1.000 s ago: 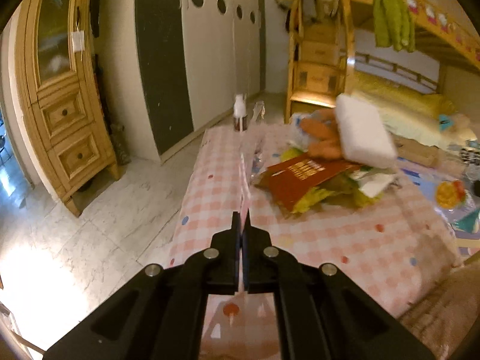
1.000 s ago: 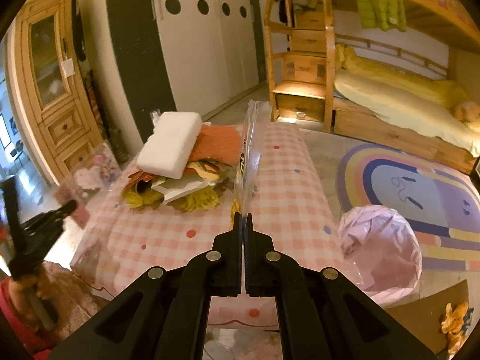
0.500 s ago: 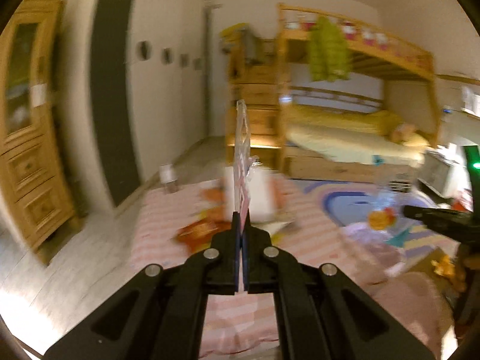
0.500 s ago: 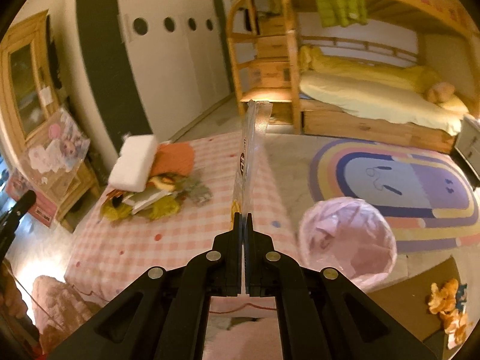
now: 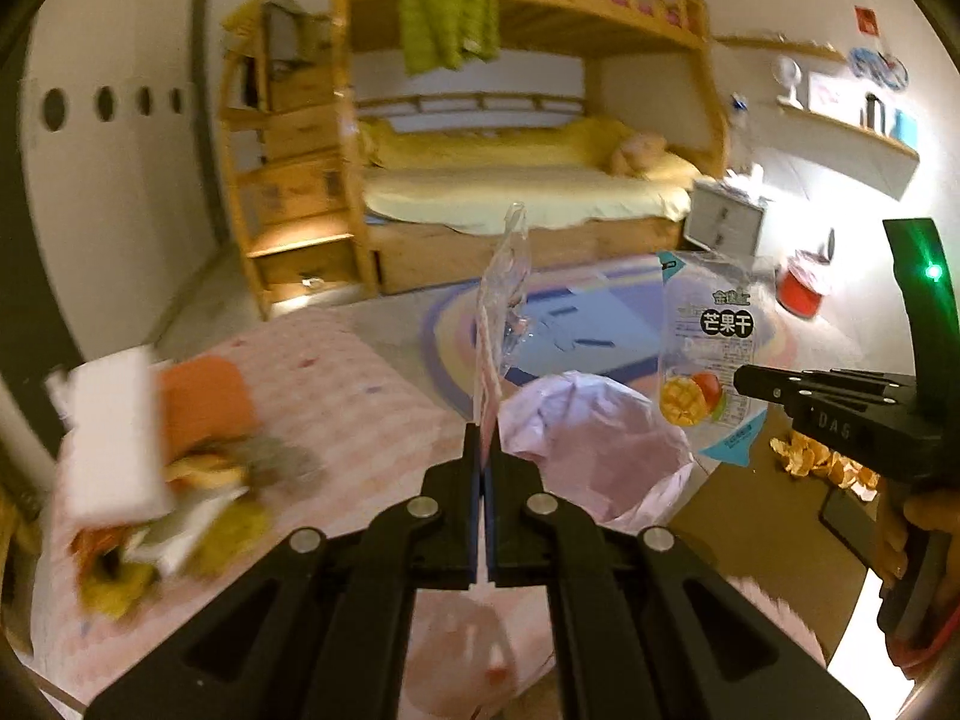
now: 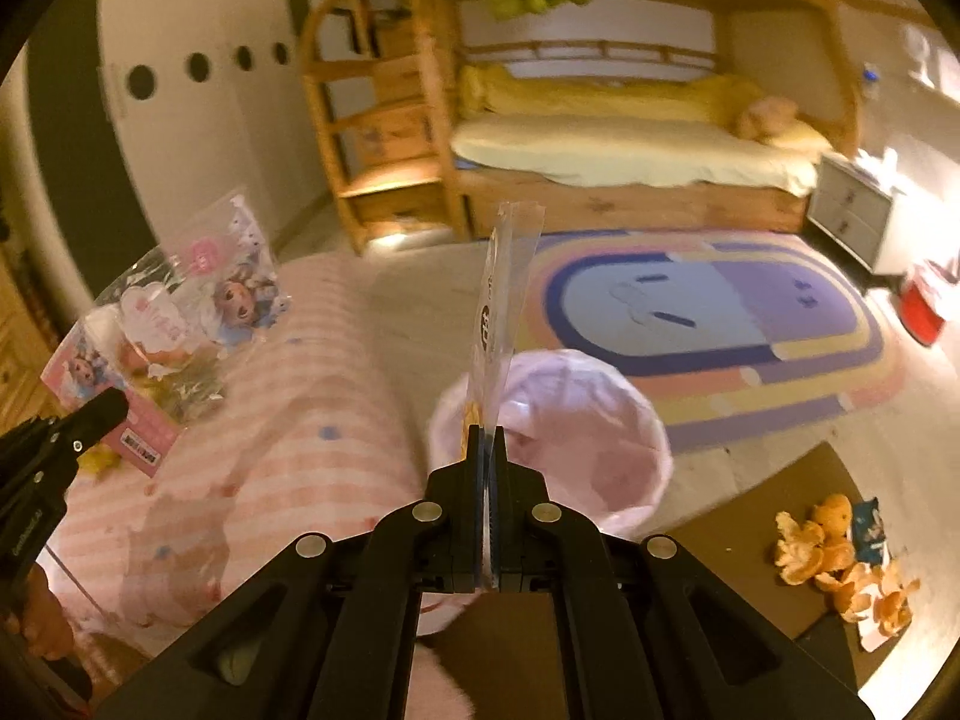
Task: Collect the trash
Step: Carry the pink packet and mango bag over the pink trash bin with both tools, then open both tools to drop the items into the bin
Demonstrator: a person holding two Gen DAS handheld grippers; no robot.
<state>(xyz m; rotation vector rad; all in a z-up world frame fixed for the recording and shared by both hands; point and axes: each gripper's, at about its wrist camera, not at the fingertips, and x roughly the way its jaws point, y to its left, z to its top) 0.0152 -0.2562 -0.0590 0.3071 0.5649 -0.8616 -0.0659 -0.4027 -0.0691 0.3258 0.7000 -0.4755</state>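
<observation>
My left gripper (image 5: 483, 450) is shut on a clear pink cartoon wrapper (image 5: 501, 306), seen edge-on; it shows flat in the right wrist view (image 6: 180, 312). My right gripper (image 6: 487, 450) is shut on a dried-mango snack bag (image 6: 501, 300), which shows flat in the left wrist view (image 5: 708, 354). Both are held just above and beside a bin lined with a pink bag (image 5: 594, 444), also in the right wrist view (image 6: 576, 438). A pile of trash (image 5: 162, 468) lies on the pink checked table (image 5: 354, 396).
Orange peels (image 6: 840, 558) and a small blue packet (image 6: 870, 528) lie on the dark floor mat right of the bin. A rainbow rug (image 6: 708, 324), bunk bed (image 6: 630, 138), white drawers (image 6: 852, 210) and a red container (image 6: 921, 306) stand behind.
Both grippers swung right, away from the trash pile, and now hold their wrappers at the pink bin. Both stayed shut.
</observation>
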